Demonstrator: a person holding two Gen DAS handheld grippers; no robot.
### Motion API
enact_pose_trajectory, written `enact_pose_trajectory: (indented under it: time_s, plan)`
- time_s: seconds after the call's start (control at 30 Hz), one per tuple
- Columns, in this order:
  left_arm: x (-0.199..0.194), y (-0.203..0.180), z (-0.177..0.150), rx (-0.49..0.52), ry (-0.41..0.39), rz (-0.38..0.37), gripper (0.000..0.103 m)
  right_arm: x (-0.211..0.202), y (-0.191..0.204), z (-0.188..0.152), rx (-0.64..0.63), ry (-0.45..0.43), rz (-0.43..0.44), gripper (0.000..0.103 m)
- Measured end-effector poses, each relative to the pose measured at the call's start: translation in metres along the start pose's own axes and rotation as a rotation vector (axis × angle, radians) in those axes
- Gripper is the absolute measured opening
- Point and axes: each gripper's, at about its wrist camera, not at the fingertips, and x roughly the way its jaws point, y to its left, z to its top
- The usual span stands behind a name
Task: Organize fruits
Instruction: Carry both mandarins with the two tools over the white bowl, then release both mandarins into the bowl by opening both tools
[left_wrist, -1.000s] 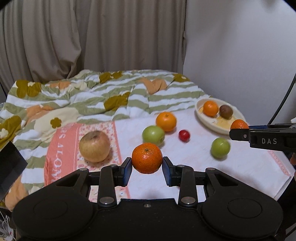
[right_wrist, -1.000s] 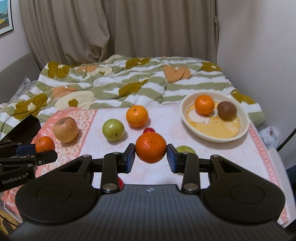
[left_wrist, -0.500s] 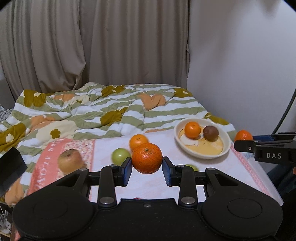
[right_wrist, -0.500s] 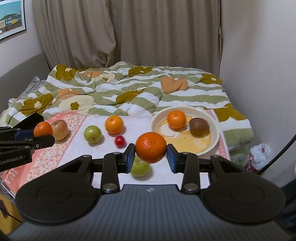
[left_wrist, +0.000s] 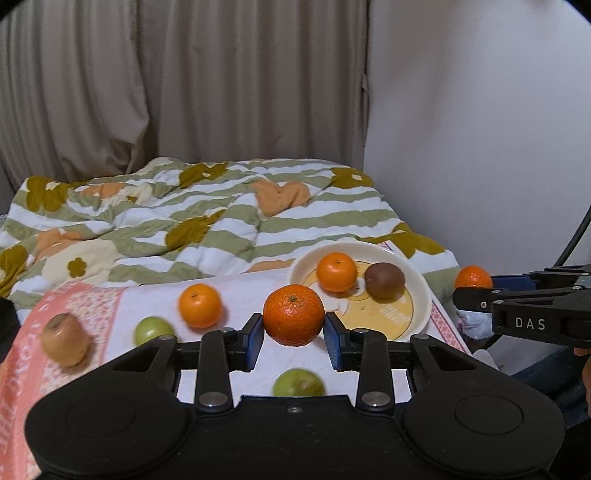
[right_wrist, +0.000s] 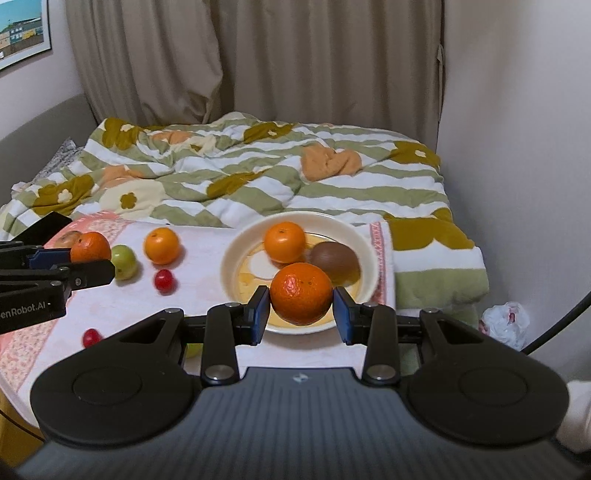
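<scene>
My left gripper (left_wrist: 293, 325) is shut on a mandarin (left_wrist: 293, 314), held above the white cloth. My right gripper (right_wrist: 301, 308) is shut on another mandarin (right_wrist: 301, 293), held over the near rim of the cream bowl (right_wrist: 236, 258). The bowl holds an orange (right_wrist: 284, 242) and a brown kiwi (right_wrist: 334, 258). It also shows in the left wrist view (left_wrist: 421, 291), to the right of my left gripper. On the cloth lie an orange (left_wrist: 199, 304), two green fruits (left_wrist: 153, 330) (left_wrist: 299, 382), a brownish apple (left_wrist: 64, 338) and two red cherry tomatoes (right_wrist: 164, 279) (right_wrist: 91, 336).
A striped floral quilt (right_wrist: 258, 173) covers the bed behind the cloth. Curtains hang at the back and a wall (right_wrist: 517, 129) stands on the right. A white plastic bag (right_wrist: 506, 325) lies on the floor by the bed's right edge.
Both grippers, each still holding its mandarin, have risen and moved right toward the bowl. The right one now hangs over the bowl's near rim.
</scene>
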Motion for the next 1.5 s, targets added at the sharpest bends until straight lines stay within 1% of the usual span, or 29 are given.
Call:
enact_pose_trajectory:
  time_s: [0.13, 0.27, 0.5, 0.63, 0.77, 0.93, 0.97, 1.0, 1.03, 1.07, 1.23, 1.33, 1.5]
  plan:
    - [0.031, -0.013, 0.01, 0.018, 0.029, -0.023, 0.039, 0.018, -0.02, 0.004, 0.028, 0.016, -0.012, 0.052]
    - [0.065, -0.023, 0.018, 0.045, 0.075, -0.046, 0.039, 0.035, -0.034, 0.008, 0.056, 0.029, -0.031, 0.052]
    - [0.121, -0.035, 0.021, 0.105, 0.167, -0.066, 0.039, 0.065, -0.051, 0.012, 0.104, 0.067, -0.059, 0.052]
    - [0.15, -0.039, 0.02, 0.136, 0.221, -0.065, 0.039, 0.081, -0.056, 0.012, 0.128, 0.087, -0.067, 0.052]
    - [0.171, -0.041, 0.019, 0.168, 0.255, -0.068, 0.039, 0.091, -0.059, 0.012, 0.138, 0.103, -0.073, 0.052]
    - [0.181, -0.045, 0.019, 0.198, 0.277, -0.072, 0.04, 0.098, -0.064, 0.012, 0.15, 0.112, -0.082, 0.052]
    - [0.18, -0.045, 0.02, 0.202, 0.274, -0.072, 0.054, 0.097, -0.065, 0.013, 0.153, 0.111, -0.085, 0.052]
    - [0.178, -0.046, 0.02, 0.207, 0.265, -0.074, 0.077, 0.098, -0.066, 0.013, 0.156, 0.11, -0.087, 0.052]
    - [0.176, -0.046, 0.021, 0.21, 0.252, -0.073, 0.087, 0.097, -0.067, 0.014, 0.158, 0.108, -0.089, 0.052]
    - [0.17, -0.046, 0.022, 0.216, 0.231, -0.068, 0.093, 0.097, -0.068, 0.015, 0.162, 0.106, -0.09, 0.052]
    - [0.154, -0.042, 0.025, 0.219, 0.217, -0.064, 0.093, 0.092, -0.07, 0.023, 0.164, 0.09, -0.092, 0.052]
    - [0.142, -0.033, 0.025, 0.194, 0.212, -0.061, 0.094, 0.092, -0.066, 0.027, 0.148, 0.089, -0.079, 0.052]
    - [0.123, -0.021, 0.024, 0.145, 0.2, -0.047, 0.095, 0.102, -0.051, 0.026, 0.112, 0.112, -0.043, 0.052]
